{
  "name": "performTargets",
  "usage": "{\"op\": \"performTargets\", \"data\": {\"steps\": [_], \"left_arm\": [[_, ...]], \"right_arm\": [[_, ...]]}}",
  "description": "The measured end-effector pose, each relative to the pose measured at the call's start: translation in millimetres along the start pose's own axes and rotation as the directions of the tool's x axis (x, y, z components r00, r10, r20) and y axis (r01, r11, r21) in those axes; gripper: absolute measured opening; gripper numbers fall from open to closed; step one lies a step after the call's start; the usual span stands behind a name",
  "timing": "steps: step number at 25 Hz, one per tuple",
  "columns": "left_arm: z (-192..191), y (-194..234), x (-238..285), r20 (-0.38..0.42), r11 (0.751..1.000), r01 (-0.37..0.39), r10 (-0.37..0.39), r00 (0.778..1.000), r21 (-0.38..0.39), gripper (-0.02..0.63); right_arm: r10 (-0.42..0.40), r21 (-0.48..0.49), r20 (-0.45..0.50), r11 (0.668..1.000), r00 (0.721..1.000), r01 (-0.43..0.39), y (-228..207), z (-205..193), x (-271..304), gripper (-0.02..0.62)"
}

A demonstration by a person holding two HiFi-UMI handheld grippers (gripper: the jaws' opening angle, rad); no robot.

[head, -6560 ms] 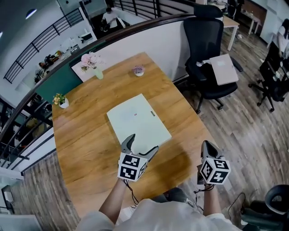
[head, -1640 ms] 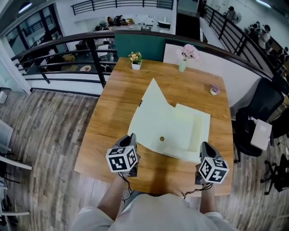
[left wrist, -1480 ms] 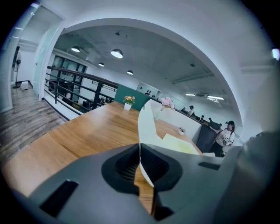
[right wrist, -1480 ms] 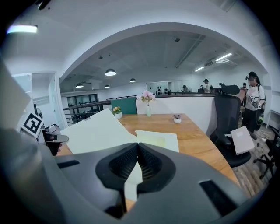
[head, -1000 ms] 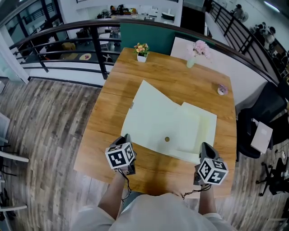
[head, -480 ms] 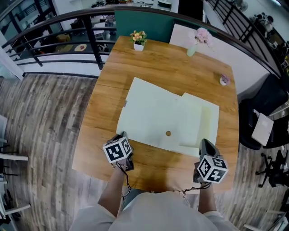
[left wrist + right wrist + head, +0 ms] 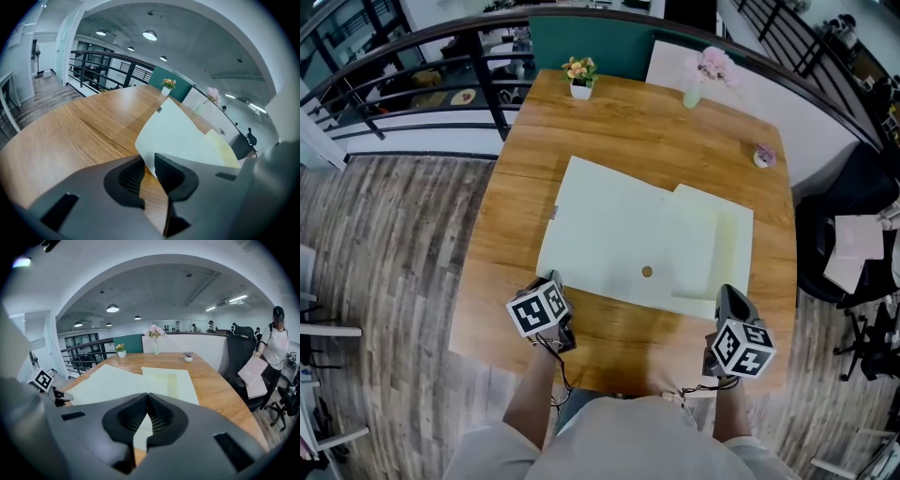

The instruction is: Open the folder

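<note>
Releasing pale green folder (image 7: pixel 619 234), laid open flat on wooden table (image 7: pixel 628 131): left gripper (image 7: pixel 149 161), jaws just opening, narrowly apart around cover corner, best drawn straight back without dragging it; right gripper (image 7: pixel 147 397) closed, empty.

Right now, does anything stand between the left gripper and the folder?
Nothing visible does. The left gripper is at the near-left corner of the folder. Its jaws have just been opening, and that corner is between them.

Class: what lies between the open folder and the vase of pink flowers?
Nothing; only bare table lies between the folder and the vase, as the head view shows.
</note>
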State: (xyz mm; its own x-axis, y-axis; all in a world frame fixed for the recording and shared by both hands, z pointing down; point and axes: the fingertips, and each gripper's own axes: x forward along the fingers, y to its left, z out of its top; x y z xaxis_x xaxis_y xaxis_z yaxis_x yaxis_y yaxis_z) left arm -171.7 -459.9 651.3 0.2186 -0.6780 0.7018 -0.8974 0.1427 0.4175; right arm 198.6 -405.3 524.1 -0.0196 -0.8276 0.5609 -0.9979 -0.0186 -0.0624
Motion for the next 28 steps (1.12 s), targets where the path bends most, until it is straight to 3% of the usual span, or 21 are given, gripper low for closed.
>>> {"op": "performTargets", "data": {"steps": [4,17,24,28], "left_arm": [[10,-8,-11,0.047,0.999,0.039,-0.038,0.998,-0.025,0.068],[35,-45,-56,0.169,0.994,0.114,-0.112,0.979,0.002,0.127],[36,-68,-87,0.230,0.993,0.106,-0.117,0.966,0.057,0.138],[38,-85,-117,0.294,0.988,0.092,-0.124,0.948,0.122,0.137]], "right_arm": [[0.000,0.008,0.009,1.000,1.000,0.000,-4,0,-3,0.002],[0.021,0.034,0.096,0.999,0.995,-0.024,-24,19,-22,0.002],[0.040,0.043,0.140,0.998,0.989,-0.047,-41,28,-34,0.002],[0.043,0.042,0.156,0.998,0.987,-0.050,-53,30,-44,0.002]]}}
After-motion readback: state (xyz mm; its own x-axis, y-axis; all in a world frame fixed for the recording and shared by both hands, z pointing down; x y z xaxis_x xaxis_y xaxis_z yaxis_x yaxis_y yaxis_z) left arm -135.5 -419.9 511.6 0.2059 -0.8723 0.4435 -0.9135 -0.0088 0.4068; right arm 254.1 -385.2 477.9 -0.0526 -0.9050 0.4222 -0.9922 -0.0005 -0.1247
